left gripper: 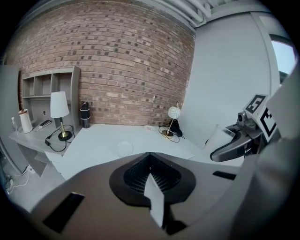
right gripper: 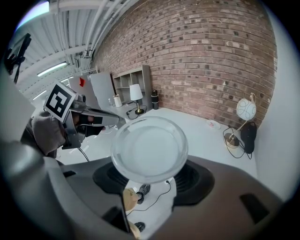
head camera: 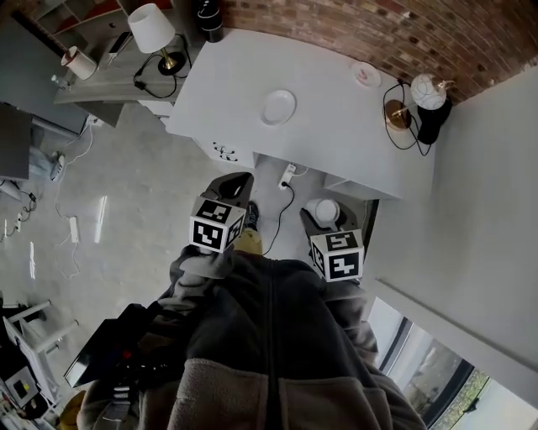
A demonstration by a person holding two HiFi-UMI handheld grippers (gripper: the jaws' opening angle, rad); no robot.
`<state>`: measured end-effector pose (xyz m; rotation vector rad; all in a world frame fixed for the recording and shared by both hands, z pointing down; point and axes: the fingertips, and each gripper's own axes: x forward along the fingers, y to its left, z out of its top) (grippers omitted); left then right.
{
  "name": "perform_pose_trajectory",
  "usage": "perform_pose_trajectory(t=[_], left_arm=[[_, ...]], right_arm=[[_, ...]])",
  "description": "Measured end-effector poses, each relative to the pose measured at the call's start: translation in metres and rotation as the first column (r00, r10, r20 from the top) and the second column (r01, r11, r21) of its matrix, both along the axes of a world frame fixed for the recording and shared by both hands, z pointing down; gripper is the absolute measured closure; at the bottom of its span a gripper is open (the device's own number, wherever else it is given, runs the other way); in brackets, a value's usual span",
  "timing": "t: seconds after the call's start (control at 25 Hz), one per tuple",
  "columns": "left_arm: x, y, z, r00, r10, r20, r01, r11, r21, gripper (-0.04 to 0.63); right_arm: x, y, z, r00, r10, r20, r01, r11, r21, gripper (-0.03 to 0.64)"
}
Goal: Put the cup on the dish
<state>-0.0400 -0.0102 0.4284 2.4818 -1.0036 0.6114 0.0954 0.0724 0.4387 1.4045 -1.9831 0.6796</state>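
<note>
A round white dish (head camera: 277, 107) lies on the white table (head camera: 336, 126); the left gripper view shows this dish (left gripper: 125, 148) far ahead. My right gripper (head camera: 326, 220) is shut on a pale translucent cup (head camera: 326, 208), held in the air in front of the table's near edge. In the right gripper view the cup (right gripper: 149, 147) faces the camera mouth-on between the jaws of the right gripper (right gripper: 152, 165) and hides the dish. My left gripper (head camera: 238, 180) hangs beside it, its jaws together and empty; the left gripper (left gripper: 150, 155) points toward the table.
A small pink saucer (head camera: 366, 74) and a globe lamp (head camera: 427, 91) with a looped cable stand at the table's far right. A shaded lamp (head camera: 153, 29) and a dark bottle (head camera: 210, 21) are at the far left. A plug and cord (head camera: 288, 176) lie on the floor below.
</note>
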Motion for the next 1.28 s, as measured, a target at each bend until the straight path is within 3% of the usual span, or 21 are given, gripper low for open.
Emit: perform_pose_trajectory(t=[0.44,0.92,1.28], left_arm=[[-0.022,-0.096,0.009,0.998,0.056,-0.009,-0.056,0.998,-0.037,0.591],[-0.043,-0.131,0.039,1.000,0.015,-0.028,-0.019,0.992,-0.126,0.591],[-0.033,-0.155,0.056,0.999,-0.047,-0.011,0.045,0.988,-0.146,0.591]], right_arm=[[-0.023,-0.100,-0.001,0.999,0.035,-0.014,-0.036,0.999,-0.020,0.362],[-0.042,-0.148,0.020,0.999,-0.012,-0.030,0.009,0.996,-0.084,0.362],[-0.042,-0.179,0.042,0.994,-0.104,-0.018,0.102,0.990,-0.096,0.362]])
